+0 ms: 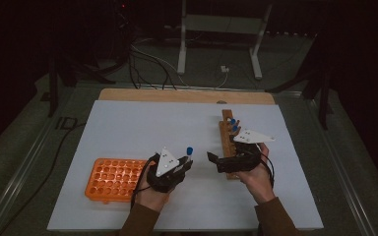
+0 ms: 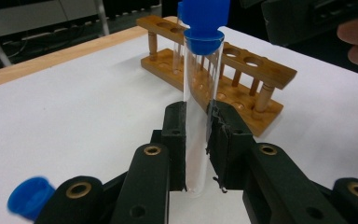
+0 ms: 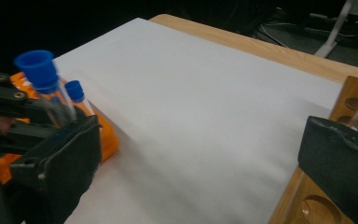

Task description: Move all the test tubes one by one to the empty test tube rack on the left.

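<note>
A: The left claw [image 2: 196, 140] is closed on a clear glass tube with blue cap [image 2: 200, 102], low on the glass; it could tilt.

B: The right claw [image 3: 191, 172], wide open, empty, is beside the brown wooden rack [image 1: 228, 142]; a bump could topple it.

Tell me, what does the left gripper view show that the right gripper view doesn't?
Left gripper view alone: the left gripper shut on a clear test tube, seen close between its jaws, and the wooden rack whole.
Right gripper view alone: the orange rack with a second blue-capped tube beside it, and the right gripper open.
Both: the white table cover, the held tube's blue cap and part of the wooden rack.
</note>
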{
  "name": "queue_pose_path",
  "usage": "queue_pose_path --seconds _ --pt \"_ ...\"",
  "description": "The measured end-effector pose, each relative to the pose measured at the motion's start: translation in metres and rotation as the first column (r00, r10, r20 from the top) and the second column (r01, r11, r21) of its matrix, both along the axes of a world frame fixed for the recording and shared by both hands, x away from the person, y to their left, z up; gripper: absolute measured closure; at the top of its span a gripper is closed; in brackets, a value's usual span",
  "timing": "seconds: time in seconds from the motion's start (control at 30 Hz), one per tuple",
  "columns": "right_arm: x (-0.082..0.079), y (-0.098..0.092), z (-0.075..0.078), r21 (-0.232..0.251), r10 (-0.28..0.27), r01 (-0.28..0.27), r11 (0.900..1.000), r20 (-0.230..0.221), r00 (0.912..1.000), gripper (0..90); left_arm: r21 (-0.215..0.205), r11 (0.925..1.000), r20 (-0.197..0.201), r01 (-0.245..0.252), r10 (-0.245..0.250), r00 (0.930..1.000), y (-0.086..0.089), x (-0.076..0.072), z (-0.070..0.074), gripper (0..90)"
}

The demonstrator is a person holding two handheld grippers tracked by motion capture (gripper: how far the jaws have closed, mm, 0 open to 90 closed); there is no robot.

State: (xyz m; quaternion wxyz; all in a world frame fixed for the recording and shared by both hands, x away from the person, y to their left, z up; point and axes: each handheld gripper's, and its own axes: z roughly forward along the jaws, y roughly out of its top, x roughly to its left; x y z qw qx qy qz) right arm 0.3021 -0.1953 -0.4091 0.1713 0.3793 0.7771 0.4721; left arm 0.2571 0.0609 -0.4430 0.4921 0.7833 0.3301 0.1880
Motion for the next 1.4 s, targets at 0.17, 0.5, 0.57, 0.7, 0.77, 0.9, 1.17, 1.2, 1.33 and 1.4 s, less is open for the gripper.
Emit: queue_pose_path --seconds 0.17,0.5,0.57,0.7,0.77,0.9,1.17,1.2,1.33,1.4 --pt "0.000 -0.004 0.000 -0.002 -0.009 0.009 1.000 0.004 1.0000 0.1 -0.005 0.9999 -0.006 0.012 -0.012 0.9999 0.013 -0.002 -0.003 77.1" --pt "0.000 -0.007 -0.003 -0.006 -0.012 0.012 1.000 0.001 0.9999 0.1 -0.003 1.0000 -0.020 0.002 -0.002 0.9998 0.036 -0.008 -0.010 77.2" --pt "0.000 -0.007 -0.003 -0.002 -0.007 0.007 1.000 -0.002 1.0000 0.1 -0.001 1.0000 -0.021 -0.003 0.003 0.9998 0.040 -0.008 -0.011 77.1" --pt "0.000 -0.006 -0.003 0.003 -0.004 0.004 1.000 -0.004 1.0000 0.1 0.006 0.9999 -0.021 -0.012 0.012 0.9997 0.047 -0.010 -0.013 77.2" --pt "-0.001 -0.006 -0.003 0.000 -0.002 0.002 1.000 -0.003 1.0000 0.1 0.007 0.9998 -0.018 -0.017 0.017 0.9997 0.050 -0.011 -0.013 77.1" --pt "-0.001 -0.007 -0.003 0.004 -0.006 0.006 1.000 -0.005 1.0000 0.1 0.010 0.9997 -0.015 -0.024 0.024 0.9996 0.055 -0.014 -0.015 77.1" --pt "-0.002 -0.010 -0.003 0.005 -0.009 0.009 1.000 -0.003 1.0000 0.1 0.039 0.9985 -0.045 -0.039 0.040 0.9982 0.061 -0.017 -0.025 77.0" --pt "-0.002 -0.010 -0.003 0.005 -0.009 0.009 1.000 -0.003 1.0000 0.1 0.054 0.9978 -0.049 -0.039 0.042 0.9979 0.061 -0.017 -0.026 77.0" --pt "-0.002 -0.010 -0.005 0.006 -0.006 0.006 1.000 -0.006 1.0000 0.1 0.107 0.9933 -0.073 -0.044 0.052 0.9960 0.060 -0.017 -0.032 77.1" --pt "-0.002 -0.010 -0.005 0.007 -0.005 0.005 1.000 -0.007 1.0000 0.1 0.128 0.9909 -0.082 -0.043 0.054 0.9952 0.058 -0.016 -0.035 77.1"
